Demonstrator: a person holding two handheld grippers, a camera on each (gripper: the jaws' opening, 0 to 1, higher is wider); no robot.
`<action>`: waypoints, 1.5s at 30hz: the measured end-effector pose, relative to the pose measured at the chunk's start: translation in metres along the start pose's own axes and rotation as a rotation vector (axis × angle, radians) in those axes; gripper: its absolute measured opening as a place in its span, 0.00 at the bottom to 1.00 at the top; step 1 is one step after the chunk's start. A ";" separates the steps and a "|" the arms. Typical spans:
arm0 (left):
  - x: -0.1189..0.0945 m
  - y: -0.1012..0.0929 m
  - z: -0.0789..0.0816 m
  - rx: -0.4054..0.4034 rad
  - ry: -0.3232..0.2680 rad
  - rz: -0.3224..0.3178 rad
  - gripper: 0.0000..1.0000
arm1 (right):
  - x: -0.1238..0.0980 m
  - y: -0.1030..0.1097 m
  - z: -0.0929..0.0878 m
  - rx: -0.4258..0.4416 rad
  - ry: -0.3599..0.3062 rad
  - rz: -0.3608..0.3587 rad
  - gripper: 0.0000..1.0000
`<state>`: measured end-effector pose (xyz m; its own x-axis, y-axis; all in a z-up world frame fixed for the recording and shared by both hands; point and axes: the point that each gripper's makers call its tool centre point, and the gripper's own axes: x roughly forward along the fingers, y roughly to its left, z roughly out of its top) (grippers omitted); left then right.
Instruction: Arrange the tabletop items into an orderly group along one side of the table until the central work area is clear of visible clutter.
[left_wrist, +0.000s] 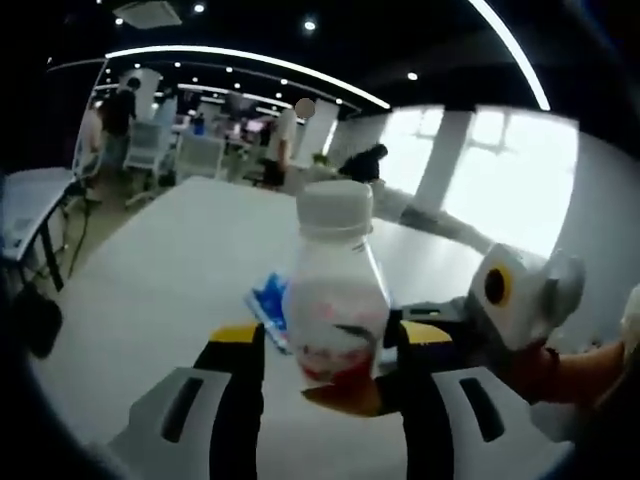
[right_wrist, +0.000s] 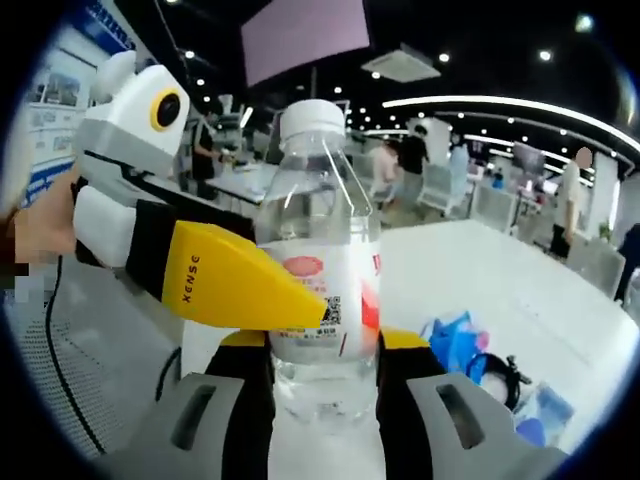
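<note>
A clear water bottle (right_wrist: 322, 230) with a white cap and a red label hangs above the white table (right_wrist: 520, 270). My right gripper (right_wrist: 325, 345) is shut on its lower body, with both jaws pressed against its sides. In the left gripper view the same bottle (left_wrist: 335, 290) stands between the jaws of my left gripper (left_wrist: 328, 345). The right jaw touches it and a narrow gap shows on the left, so this gripper is open. The left gripper's yellow finger (right_wrist: 240, 285) lies across the bottle's front. The right gripper (left_wrist: 440, 320) reaches in from the right.
A blue packet (left_wrist: 268, 300) lies on the table (left_wrist: 170, 290) behind the bottle. More blue packets (right_wrist: 455, 335) and a black ring-shaped item (right_wrist: 500, 375) lie to the right. A hand (left_wrist: 590, 365) holds the right gripper. People, chairs and desks stand far behind.
</note>
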<state>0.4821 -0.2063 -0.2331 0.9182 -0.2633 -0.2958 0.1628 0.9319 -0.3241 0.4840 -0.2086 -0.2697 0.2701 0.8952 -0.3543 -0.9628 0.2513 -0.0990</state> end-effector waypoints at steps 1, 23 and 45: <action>0.000 0.000 0.000 -0.003 0.002 -0.003 0.50 | 0.000 0.001 0.002 0.008 -0.010 0.002 0.38; -0.002 0.000 -0.001 -0.036 0.001 -0.004 0.37 | 0.003 0.006 0.009 0.000 -0.033 0.018 0.38; -0.007 -0.001 0.021 0.010 -0.081 0.031 0.33 | 0.003 0.004 0.031 0.103 -0.117 0.028 0.42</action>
<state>0.4831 -0.2000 -0.2116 0.9491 -0.2133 -0.2318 0.1367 0.9418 -0.3071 0.4807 -0.1932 -0.2428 0.2473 0.9376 -0.2443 -0.9664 0.2569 0.0075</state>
